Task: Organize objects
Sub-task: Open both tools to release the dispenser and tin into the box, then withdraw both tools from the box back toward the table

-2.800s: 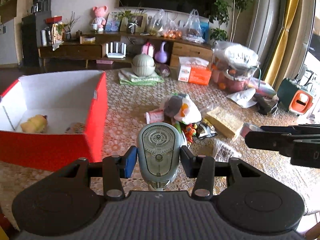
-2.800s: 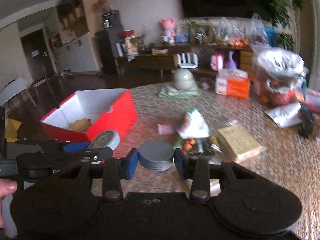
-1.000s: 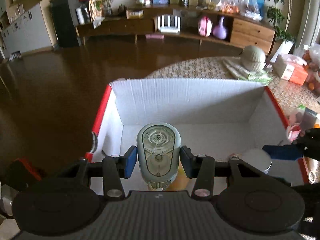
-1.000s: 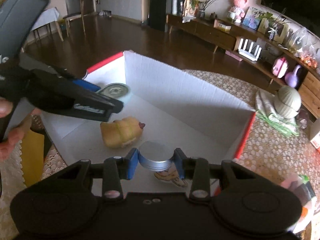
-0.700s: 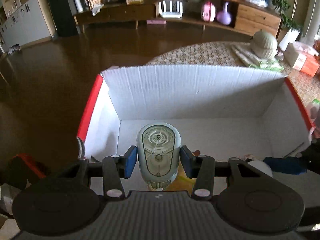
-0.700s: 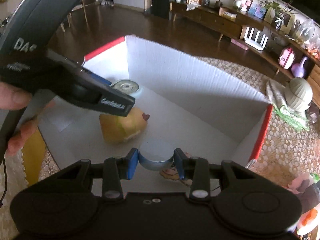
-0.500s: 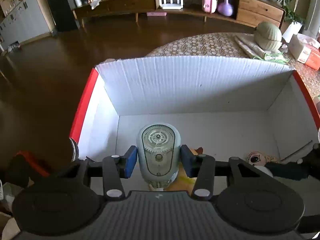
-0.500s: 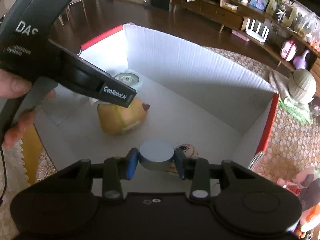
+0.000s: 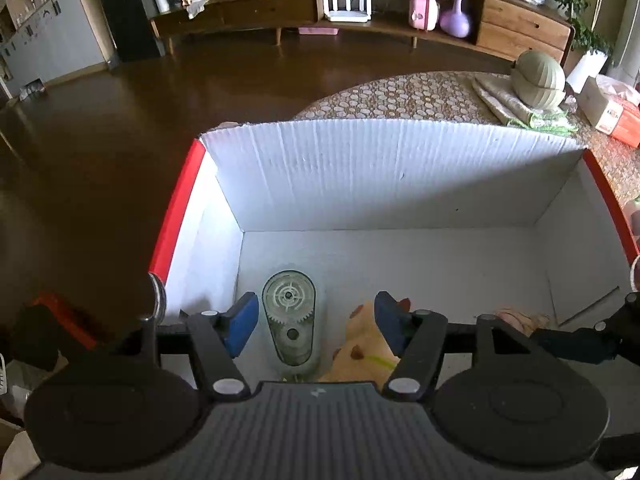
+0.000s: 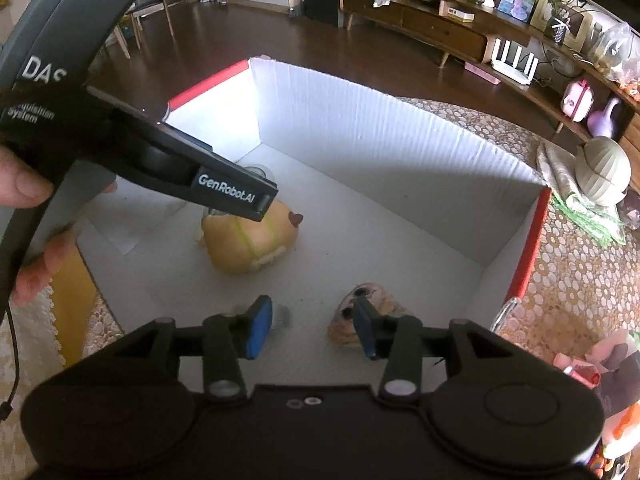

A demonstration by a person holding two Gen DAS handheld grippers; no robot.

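Both grippers were held over the red-and-white cardboard box (image 9: 384,176), which stood on the patterned tablecloth (image 9: 404,96) at the table's edge. The jaws of the left gripper (image 9: 312,326) were opening, and the clear oval device with visible gears (image 9: 289,322) was seen between them, touched by neither pad and apparently lying on or dropping to the box floor close to the left wall. The jaws of the right gripper (image 10: 310,330) were likewise opening, and nothing was seen between them; whatever had been released there was hidden below the gripper body, so its resting place could not be told. Two things were already in the box: a tan plush toy (image 10: 250,240) near the middle and a small round plush face (image 10: 366,312) just behind the right gripper's pad on the viewer's right. The main risk was judged to be a snag on withdrawal: the left gripper's pad on the viewer's right stood directly over the tan plush toy, so the toy could be caught or dragged if the gripper were lifted at a slant. The geared device, being hard and smooth, could be knocked over or pushed against the wall by the nearer pad. A collision between the two grippers was also thought possible, since they were crowded over one small box. A light box near a table edge could be shifted by any bump.
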